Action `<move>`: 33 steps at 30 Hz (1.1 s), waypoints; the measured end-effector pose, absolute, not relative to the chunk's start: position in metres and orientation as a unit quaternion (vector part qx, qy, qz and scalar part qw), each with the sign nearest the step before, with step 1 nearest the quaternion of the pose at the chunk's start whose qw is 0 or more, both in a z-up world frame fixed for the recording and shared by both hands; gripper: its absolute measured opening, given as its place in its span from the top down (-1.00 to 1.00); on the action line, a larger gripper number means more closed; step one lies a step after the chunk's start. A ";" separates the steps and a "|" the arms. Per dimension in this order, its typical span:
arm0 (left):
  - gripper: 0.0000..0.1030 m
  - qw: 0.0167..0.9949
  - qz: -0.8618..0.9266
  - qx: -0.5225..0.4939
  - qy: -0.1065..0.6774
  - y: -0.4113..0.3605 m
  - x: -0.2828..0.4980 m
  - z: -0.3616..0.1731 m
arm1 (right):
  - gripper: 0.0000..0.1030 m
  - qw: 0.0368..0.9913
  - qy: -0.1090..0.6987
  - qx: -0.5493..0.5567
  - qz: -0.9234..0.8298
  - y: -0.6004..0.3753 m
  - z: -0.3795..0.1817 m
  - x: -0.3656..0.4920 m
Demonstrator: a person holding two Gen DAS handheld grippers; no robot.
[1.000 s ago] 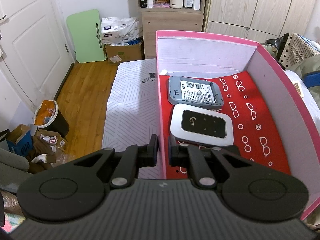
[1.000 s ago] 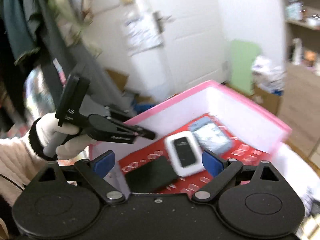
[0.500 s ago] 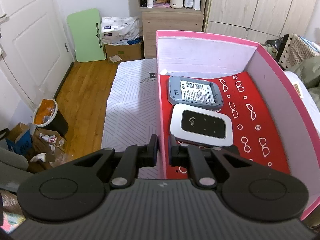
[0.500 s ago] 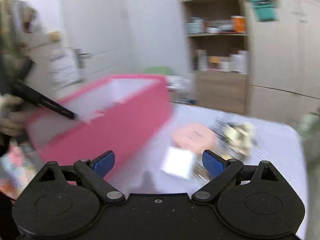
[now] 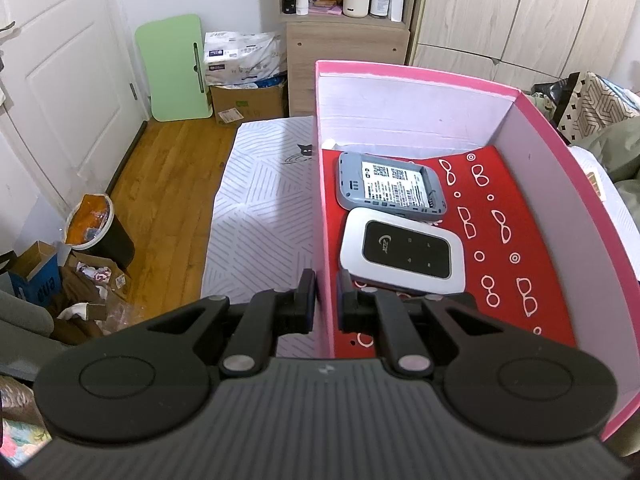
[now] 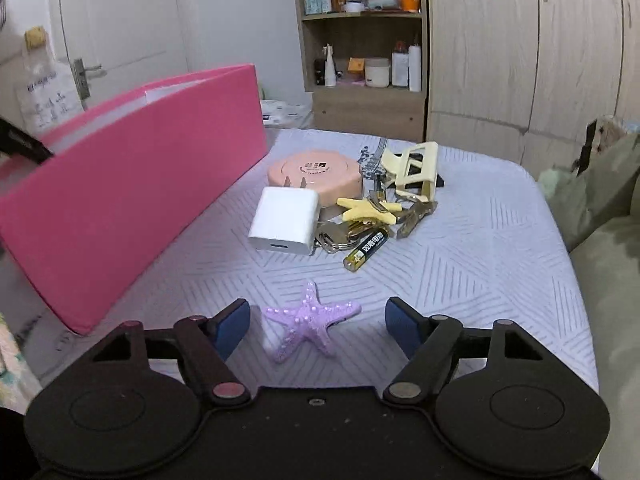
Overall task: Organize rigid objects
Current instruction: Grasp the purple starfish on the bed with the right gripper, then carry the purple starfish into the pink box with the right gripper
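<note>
My left gripper (image 5: 326,300) is shut on the left wall of the pink box (image 5: 322,216). Inside, on the red lining, lie a grey router (image 5: 390,186) and a white pocket router (image 5: 402,254); a black item sits partly hidden behind my fingers. My right gripper (image 6: 318,326) is open and empty, low over the bed, with a purple starfish (image 6: 310,324) between its fingertips. Beyond it lie a white charger (image 6: 286,220), a pink round case (image 6: 316,176), a yellow starfish (image 6: 366,208), keys (image 6: 340,236), a battery (image 6: 366,250) and a cream hair claw (image 6: 414,170). The pink box (image 6: 132,200) stands to the left.
A patterned white bed cover (image 6: 460,272) carries everything. Olive bedding (image 6: 600,208) lies at the right. A wooden shelf unit (image 6: 362,60) and wardrobes stand behind. A bin (image 5: 96,232) and cardboard clutter sit on the wood floor at the left.
My right gripper has swung away from above the box, to the right and down onto the bed, and now straddles the purple starfish. My left gripper has stayed clamped on the box wall.
</note>
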State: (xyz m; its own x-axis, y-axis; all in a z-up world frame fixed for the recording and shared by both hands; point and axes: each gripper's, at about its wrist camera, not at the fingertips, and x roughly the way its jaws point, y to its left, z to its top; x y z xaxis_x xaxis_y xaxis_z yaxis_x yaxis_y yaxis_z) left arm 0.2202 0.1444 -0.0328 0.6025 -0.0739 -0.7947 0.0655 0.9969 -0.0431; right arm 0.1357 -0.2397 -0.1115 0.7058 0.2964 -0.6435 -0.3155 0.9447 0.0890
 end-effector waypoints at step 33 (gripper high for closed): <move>0.86 0.897 -0.026 -0.019 0.441 0.147 0.221 -0.034 | -0.18 0.940 0.218 0.003 0.261 -0.221 -0.015 0.163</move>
State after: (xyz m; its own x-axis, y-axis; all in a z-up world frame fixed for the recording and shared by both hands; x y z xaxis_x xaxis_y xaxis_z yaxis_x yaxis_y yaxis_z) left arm 0.2209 0.1466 -0.0338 0.6092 -0.0631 -0.7905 0.0300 0.9979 -0.0566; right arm 0.1632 -0.2212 -0.0154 0.7690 0.4917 -0.4086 -0.4893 0.8640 0.1188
